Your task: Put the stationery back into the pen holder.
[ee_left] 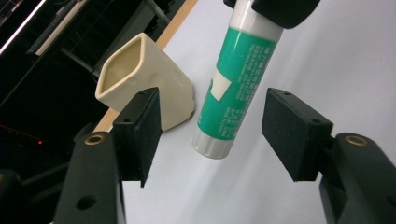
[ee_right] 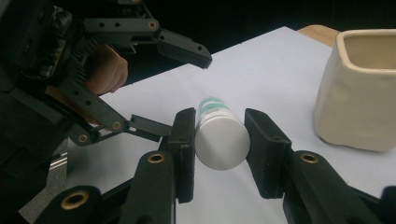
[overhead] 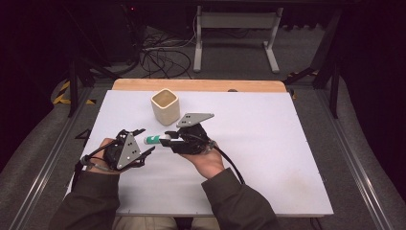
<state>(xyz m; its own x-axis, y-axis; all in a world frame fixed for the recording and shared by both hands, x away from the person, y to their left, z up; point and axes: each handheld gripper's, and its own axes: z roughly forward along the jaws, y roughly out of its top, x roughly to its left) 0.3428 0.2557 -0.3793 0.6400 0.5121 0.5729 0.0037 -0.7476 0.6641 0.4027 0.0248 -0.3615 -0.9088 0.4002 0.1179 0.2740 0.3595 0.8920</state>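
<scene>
Green glue stick [overhead: 154,139] is clamped by its white cap in the right tool [overhead: 173,140], long axis pointing straight at the left tool [overhead: 149,150], whose jaws gape around its free end.

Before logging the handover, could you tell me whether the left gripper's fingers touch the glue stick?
Apart: the left gripper view shows white table between both fingers and the glue stick.

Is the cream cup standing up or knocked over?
Standing up. The cream cup sits on its base on the white table, its square mouth facing upward.
</scene>
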